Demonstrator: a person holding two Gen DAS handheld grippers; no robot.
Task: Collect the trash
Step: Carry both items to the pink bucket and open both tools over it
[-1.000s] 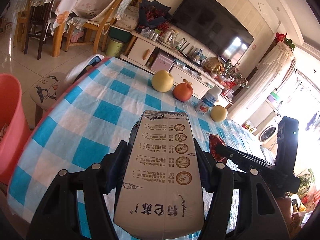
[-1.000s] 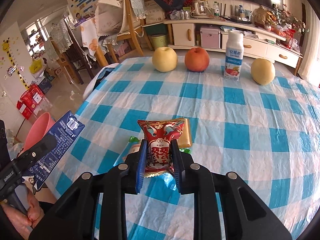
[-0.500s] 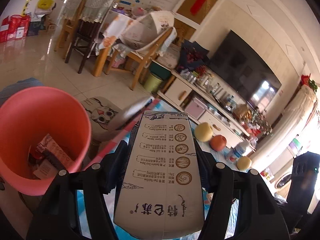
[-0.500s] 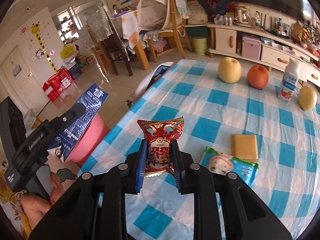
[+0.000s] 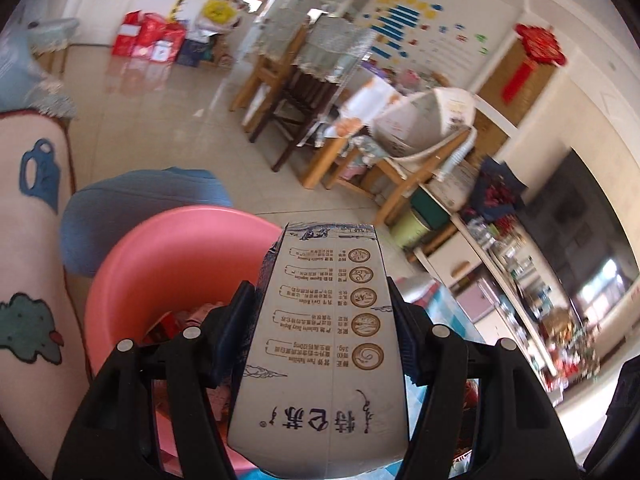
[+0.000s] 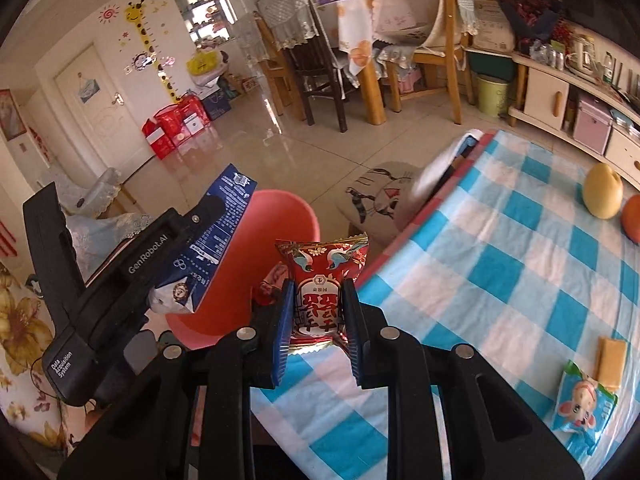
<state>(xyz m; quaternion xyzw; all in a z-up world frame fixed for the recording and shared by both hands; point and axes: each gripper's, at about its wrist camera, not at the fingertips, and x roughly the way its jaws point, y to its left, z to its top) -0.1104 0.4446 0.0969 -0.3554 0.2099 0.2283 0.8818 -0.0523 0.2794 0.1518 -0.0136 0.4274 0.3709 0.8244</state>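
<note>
My left gripper (image 5: 320, 328) is shut on a white-and-blue milk carton (image 5: 324, 344), held over the rim of the pink bin (image 5: 168, 248), which has wrappers lying inside. In the right wrist view the same carton (image 6: 208, 240) hangs in the left gripper (image 6: 188, 248) above the bin (image 6: 288, 216). My right gripper (image 6: 318, 316) is shut on a red snack packet (image 6: 320, 276), at the table's corner next to the bin. A blue-green wrapper (image 6: 582, 400) and a yellow slab (image 6: 610, 362) lie on the checked tablecloth (image 6: 520, 264).
A yellow fruit (image 6: 602, 196) and a red one (image 6: 633, 216) stand at the table's far side. A cat-print stool (image 6: 376, 196) sits beside the table. Wooden chairs (image 6: 320, 68) and a covered dining table stand across the tiled floor. A floral cushion (image 6: 20, 320) is at the left.
Both grippers have swung left, off the table and toward the pink bin. The carton now hangs over the bin's rim; the snack packet has reached the table's corner. Neither grip changed.
</note>
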